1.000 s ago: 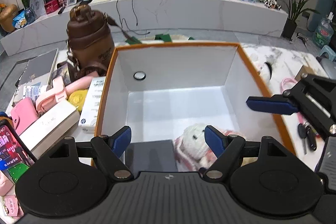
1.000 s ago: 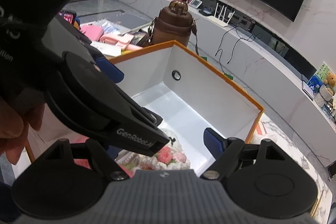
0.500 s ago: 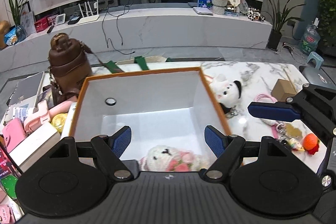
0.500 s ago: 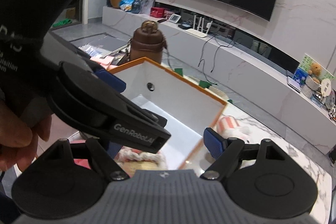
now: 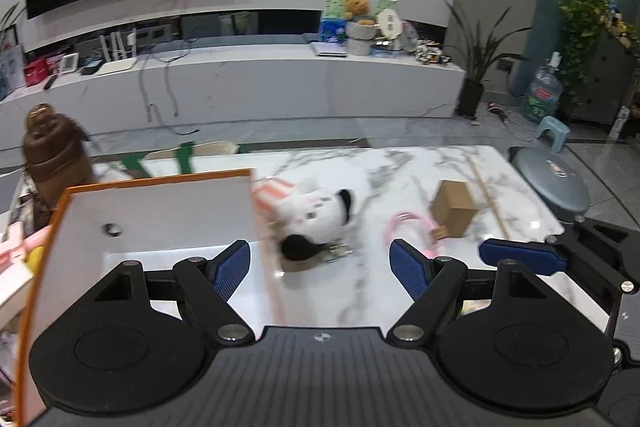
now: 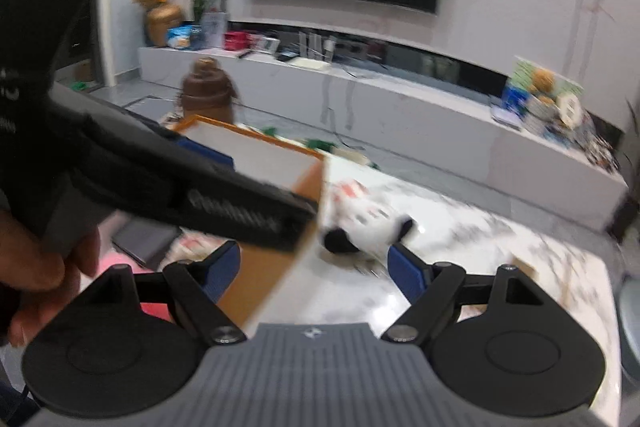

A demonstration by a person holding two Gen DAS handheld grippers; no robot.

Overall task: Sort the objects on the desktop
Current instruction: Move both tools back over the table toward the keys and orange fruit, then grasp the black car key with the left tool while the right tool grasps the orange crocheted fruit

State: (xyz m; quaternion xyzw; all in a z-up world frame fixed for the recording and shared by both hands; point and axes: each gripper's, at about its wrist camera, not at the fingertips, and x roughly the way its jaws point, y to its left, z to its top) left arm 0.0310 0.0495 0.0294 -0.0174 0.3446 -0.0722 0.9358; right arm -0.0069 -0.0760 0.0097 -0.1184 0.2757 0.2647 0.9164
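An orange-rimmed white box [image 5: 156, 203] stands on the marble table at the left; it also shows in the right wrist view [image 6: 256, 151]. A white plush toy with black ears [image 5: 316, 217] lies on the table just right of the box, also in the right wrist view [image 6: 368, 227]. My left gripper [image 5: 320, 269] is open and empty, above the box's right wall. My right gripper [image 6: 314, 269] is open and empty, above the box's near corner; one of its blue fingers [image 5: 520, 255] shows at the right of the left wrist view.
A small cardboard box [image 5: 454, 213], a pink ring-shaped item [image 5: 408, 227] and a wooden stick [image 5: 490, 197] lie on the table to the right. A brown bottle [image 5: 50, 151] stands behind the box at left. Pink items and books [image 5: 16, 259] lie left of the box.
Both grippers have risen and swung right, away from the box interior. The plush in the box has dropped out of view; the white plush on the table has come between the fingers' line of sight.
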